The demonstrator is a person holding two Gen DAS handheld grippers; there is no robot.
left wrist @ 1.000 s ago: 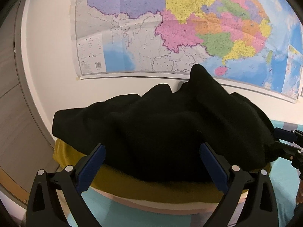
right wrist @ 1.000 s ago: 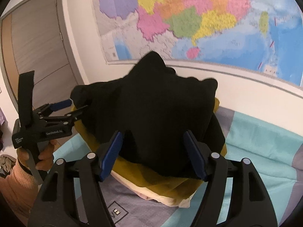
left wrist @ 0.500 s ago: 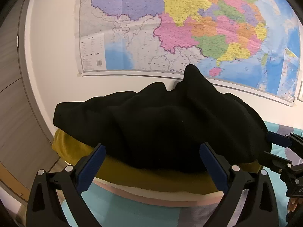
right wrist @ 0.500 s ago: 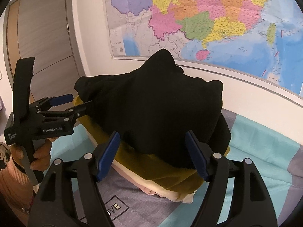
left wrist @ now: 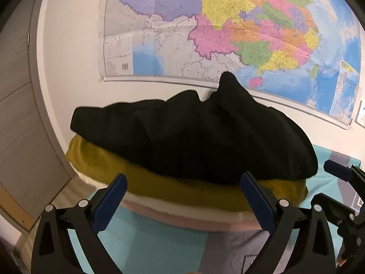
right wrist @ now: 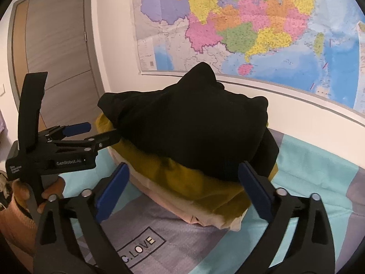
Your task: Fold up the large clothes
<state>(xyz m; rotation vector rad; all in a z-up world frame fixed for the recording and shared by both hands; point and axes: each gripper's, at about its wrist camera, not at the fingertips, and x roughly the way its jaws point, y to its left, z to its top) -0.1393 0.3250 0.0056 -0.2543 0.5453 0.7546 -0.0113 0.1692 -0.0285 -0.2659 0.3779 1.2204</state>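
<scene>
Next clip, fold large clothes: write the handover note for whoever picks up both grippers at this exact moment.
Left gripper: open, holding nothing, just in front of the stack.
Right gripper: open and empty; its jaws have just been opening, nothing pinched between the fingers.
Black garment: lies bunched on top of the pile, over the mustard-yellow garment and the pale folded clothes, on the bedspread below the wall map.
Done: black garment placed on the stack and released.
Left: one corner sticks up near the wall; tidy it if needed.
</scene>
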